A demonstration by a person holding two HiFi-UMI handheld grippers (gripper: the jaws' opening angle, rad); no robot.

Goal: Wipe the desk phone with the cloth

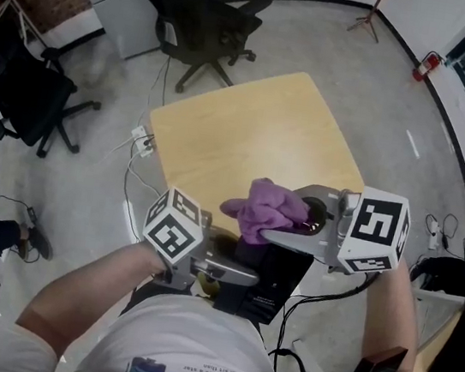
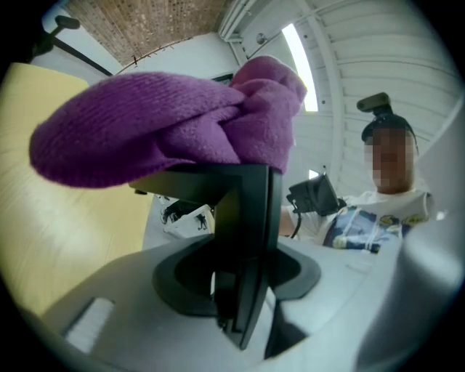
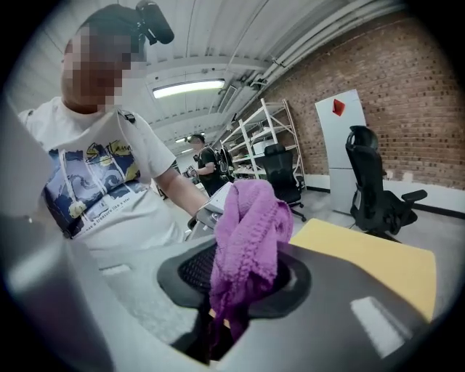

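The right gripper (image 1: 289, 226) clamps the purple cloth (image 1: 262, 209). The left gripper (image 1: 237, 272) apparently grips the desk phone (image 1: 274, 284) at 6 o'clock; hard wiping could make it slip.

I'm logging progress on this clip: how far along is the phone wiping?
Done: the right gripper is clamped on the purple cloth, and the left gripper grips the black desk phone near the table. In hand: the cloth lies over the phone's top edge, so wiping looks under way. Left: the phone's other surfaces; how much is already clean cannot be told.
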